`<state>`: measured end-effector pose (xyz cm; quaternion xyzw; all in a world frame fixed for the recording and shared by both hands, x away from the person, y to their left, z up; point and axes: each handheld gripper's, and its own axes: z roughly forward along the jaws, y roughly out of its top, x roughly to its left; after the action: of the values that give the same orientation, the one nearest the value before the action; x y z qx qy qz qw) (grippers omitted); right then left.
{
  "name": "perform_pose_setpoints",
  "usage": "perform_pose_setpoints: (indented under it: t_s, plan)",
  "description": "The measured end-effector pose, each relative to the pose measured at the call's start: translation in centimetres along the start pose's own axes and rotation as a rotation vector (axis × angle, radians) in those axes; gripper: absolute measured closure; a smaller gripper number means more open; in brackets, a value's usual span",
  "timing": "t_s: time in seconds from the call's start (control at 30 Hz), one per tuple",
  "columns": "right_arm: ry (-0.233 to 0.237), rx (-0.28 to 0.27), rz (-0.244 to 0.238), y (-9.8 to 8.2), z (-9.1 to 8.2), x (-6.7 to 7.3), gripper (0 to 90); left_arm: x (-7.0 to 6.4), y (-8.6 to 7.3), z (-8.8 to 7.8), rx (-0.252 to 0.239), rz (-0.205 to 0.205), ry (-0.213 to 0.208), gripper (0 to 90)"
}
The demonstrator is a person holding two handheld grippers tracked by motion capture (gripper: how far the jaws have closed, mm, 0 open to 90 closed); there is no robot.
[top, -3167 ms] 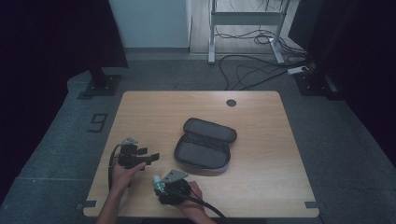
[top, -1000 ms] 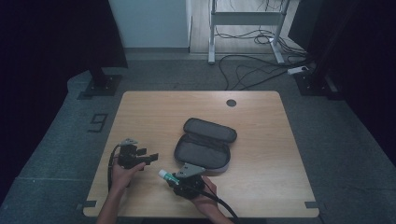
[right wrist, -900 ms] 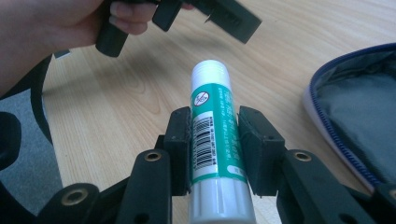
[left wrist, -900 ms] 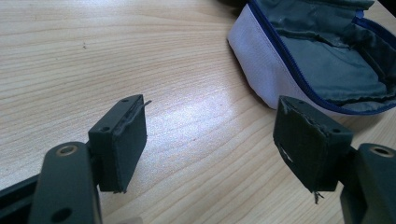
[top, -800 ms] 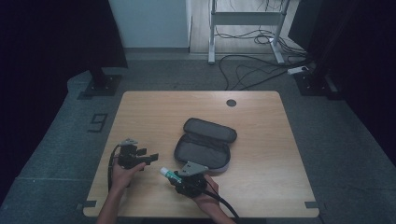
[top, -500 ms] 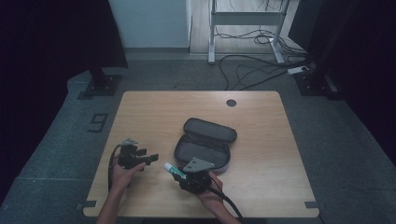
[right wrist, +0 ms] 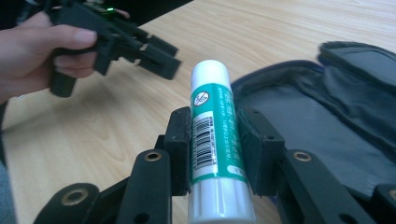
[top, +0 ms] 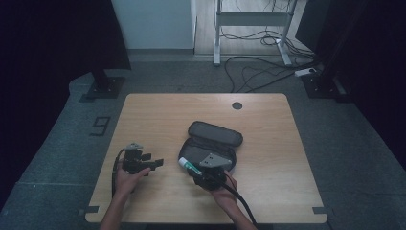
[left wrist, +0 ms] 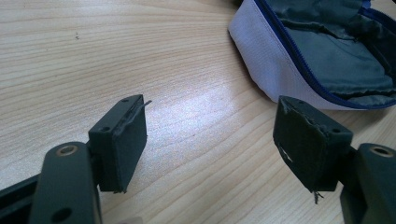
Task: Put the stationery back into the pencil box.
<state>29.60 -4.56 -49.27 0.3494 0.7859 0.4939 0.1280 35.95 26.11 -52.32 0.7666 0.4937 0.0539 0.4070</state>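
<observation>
Glue stick: a light, rigid, smooth cylinder, clamped mid-body in your right hand-held gripper at the near rim of the open pencil case. Grip the barrel, not the cap; it may slip. Your left hand-held gripper stands open and empty. The bench offers free room all round; the case's soft walls give.

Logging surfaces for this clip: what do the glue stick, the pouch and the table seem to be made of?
Glue stick: likely smooth plastic, glossy white body with a green printed label and barcode. Pouch: woven fabric, matte pale outside, dark creased lining, blue zipper edge. Table: light wood or wood-look laminate, visible grain with a soft sheen; which one is unclear.
</observation>
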Motion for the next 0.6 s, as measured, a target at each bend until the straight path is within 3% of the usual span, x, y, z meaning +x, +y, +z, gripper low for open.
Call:
perform_pose_setpoints:
  t_s: [0.37,0.6]
  plan:
    - [-0.08,0.029,0.058,-0.7,0.5,-3.5,65.0,-0.2,0.0,0.2,0.009,0.009,0.002,26.1]
    - [-0.115,0.044,0.08,-1.1,0.9,-5.0,65.0,-0.3,-0.2,0.0,0.011,0.012,0.008,26.1]
